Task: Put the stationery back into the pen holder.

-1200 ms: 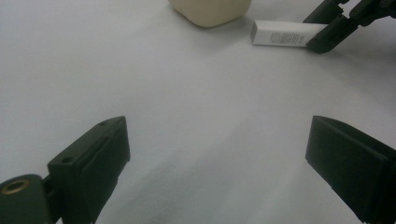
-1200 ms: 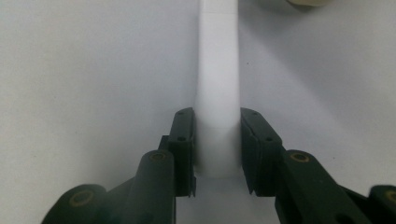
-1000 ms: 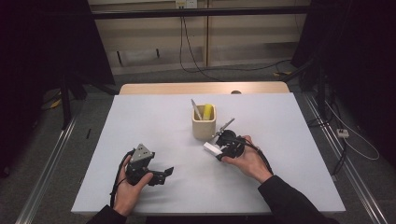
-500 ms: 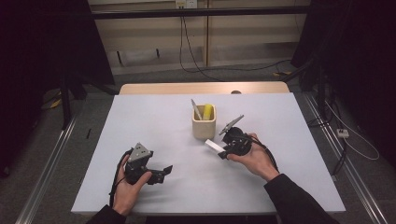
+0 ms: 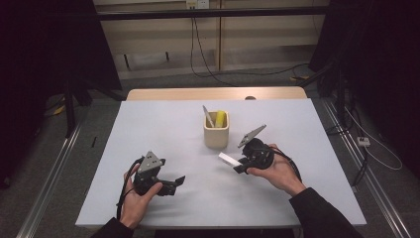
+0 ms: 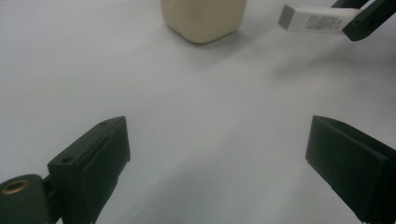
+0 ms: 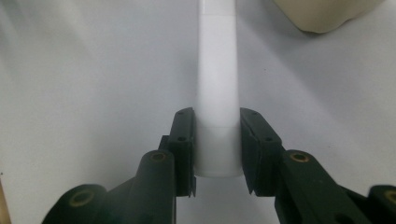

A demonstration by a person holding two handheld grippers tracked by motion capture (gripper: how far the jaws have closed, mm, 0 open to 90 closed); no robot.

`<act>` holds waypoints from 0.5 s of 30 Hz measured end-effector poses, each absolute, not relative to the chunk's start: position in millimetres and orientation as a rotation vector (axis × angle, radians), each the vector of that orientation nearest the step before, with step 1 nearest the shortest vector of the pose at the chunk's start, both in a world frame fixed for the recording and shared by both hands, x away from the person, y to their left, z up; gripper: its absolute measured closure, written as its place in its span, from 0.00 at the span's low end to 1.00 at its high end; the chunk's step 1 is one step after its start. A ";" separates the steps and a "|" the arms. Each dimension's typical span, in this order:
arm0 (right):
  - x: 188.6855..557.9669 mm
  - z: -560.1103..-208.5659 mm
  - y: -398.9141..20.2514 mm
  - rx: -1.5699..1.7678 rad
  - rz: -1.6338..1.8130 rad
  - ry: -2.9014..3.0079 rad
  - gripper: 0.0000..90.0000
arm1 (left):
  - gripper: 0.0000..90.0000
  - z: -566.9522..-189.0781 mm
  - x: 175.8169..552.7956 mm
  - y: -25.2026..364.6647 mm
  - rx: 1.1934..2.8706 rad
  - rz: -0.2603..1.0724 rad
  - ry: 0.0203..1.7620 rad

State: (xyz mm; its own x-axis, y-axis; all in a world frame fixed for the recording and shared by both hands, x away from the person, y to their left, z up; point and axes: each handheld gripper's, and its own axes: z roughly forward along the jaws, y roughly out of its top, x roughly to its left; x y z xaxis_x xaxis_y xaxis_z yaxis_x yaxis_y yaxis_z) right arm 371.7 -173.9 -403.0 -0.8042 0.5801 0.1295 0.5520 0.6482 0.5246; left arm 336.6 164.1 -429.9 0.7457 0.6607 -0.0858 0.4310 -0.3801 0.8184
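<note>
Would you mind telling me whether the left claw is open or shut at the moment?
Open. In the left gripper view the left claw has its two black jaws set far apart over the bare white table, with nothing between them.

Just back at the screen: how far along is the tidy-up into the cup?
Done, by the look: the beige cup already holds a yellow item and a grey stick. In hand: the right tool is shut on a white bar, held above the table beside the cup. Left: putting it in. The left tool rests open.
</note>
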 end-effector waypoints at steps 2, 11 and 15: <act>370.5 -400.8 -172.7 0.958 0.878 2.813 0.76 | 0.07 -430.3 335.8 160.6 2.018 0.257 0.828; 365.8 -396.4 -158.7 0.870 0.894 2.855 0.76 | 0.07 -426.5 332.8 142.1 2.078 0.316 0.717; 366.4 -397.1 -154.7 0.846 0.896 2.868 0.76 | 0.07 -425.7 332.5 135.5 2.103 0.341 0.666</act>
State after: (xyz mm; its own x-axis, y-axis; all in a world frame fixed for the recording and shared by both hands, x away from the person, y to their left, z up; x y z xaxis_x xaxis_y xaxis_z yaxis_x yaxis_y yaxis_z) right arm 366.4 -154.7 -397.1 -0.8529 0.5037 0.1376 0.4925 0.6883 0.5326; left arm 332.5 135.5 -425.7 0.8189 0.5740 -0.0032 0.3330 -0.4705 0.8172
